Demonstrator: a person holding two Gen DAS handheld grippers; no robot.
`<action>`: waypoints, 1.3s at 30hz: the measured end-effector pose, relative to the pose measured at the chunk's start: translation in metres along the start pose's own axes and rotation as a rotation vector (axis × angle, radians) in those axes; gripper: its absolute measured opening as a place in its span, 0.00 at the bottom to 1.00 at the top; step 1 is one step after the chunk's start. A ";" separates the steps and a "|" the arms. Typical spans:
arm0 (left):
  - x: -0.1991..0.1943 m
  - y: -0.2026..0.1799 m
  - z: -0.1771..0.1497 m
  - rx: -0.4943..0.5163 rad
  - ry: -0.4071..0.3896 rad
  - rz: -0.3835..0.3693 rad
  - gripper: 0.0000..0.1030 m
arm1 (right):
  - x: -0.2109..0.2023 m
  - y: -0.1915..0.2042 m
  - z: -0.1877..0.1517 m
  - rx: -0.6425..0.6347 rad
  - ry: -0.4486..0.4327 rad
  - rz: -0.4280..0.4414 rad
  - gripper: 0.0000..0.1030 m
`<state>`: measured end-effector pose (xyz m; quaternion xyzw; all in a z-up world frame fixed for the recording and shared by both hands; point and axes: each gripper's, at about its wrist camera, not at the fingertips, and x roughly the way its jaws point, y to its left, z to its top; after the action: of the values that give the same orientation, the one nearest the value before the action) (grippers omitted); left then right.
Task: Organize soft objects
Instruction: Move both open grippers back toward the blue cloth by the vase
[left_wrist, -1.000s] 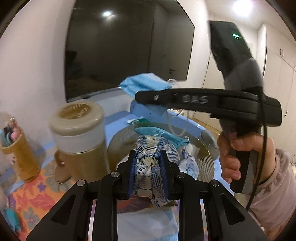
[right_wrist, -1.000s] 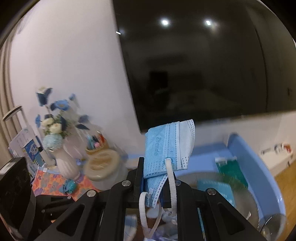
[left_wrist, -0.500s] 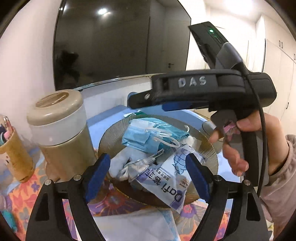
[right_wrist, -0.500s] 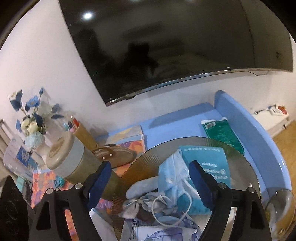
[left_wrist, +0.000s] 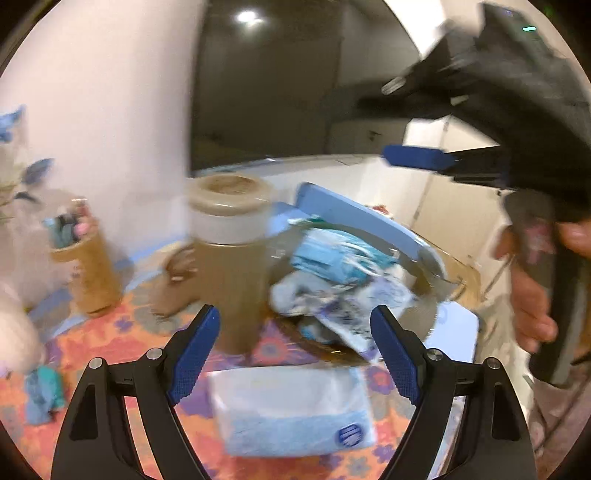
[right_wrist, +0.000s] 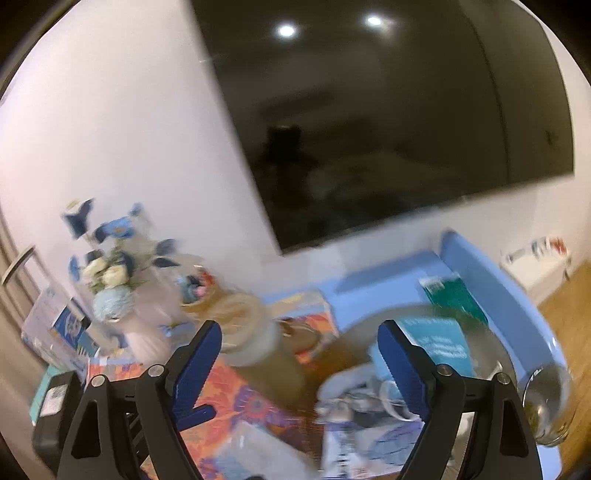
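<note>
meanwhile, both handheld tools hover empty above a cluttered table, each with its blue-padded jaws spread wide. seen from the left wrist, the left gripper (left_wrist: 291, 350) hangs over a white-and-blue tissue pack (left_wrist: 291, 410) lying on the flowered tablecloth (left_wrist: 110, 354). beyond it sits the ribbed glass plate (left_wrist: 439, 295), heaped with soft things: a blue face mask (left_wrist: 332, 254) on top, pale cloth (left_wrist: 291, 295) below it and a printed wipes packet (left_wrist: 354, 310) slanting off the near rim. a tan lidded jar (left_wrist: 229, 236) stands just left of the plate, a pen cup (left_wrist: 85, 269) further left. the right gripper (left_wrist: 417, 158) shows in this view at upper right, held in a hand (left_wrist: 532, 295), one blue pad jutting out. from the right wrist, the right gripper (right_wrist: 299, 365) looks down on the same plate (right_wrist: 491, 343), where a teal packet (right_wrist: 439, 343) lies at the back of the heap and the mask (right_wrist: 376, 358) is partly hidden by the right finger. a vase of blue flowers (right_wrist: 110, 266) stands at left, a dark screen (right_wrist: 388, 122) on the wall. both views are blurred.
</note>
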<state>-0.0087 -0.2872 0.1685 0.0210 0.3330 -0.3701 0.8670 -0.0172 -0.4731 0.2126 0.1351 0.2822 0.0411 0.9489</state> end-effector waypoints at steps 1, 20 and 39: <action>-0.008 0.009 0.000 -0.010 -0.001 0.024 0.80 | -0.003 0.012 0.001 -0.016 -0.008 0.013 0.89; -0.090 0.236 -0.048 -0.176 0.032 0.403 0.83 | 0.067 0.200 -0.040 -0.110 -0.034 0.314 1.00; 0.000 0.317 -0.119 -0.241 0.205 0.382 0.88 | 0.241 0.220 -0.126 0.091 0.155 0.290 1.00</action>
<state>0.1325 -0.0234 0.0091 0.0175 0.4511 -0.1529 0.8791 0.1152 -0.1958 0.0464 0.2135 0.3335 0.1751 0.9014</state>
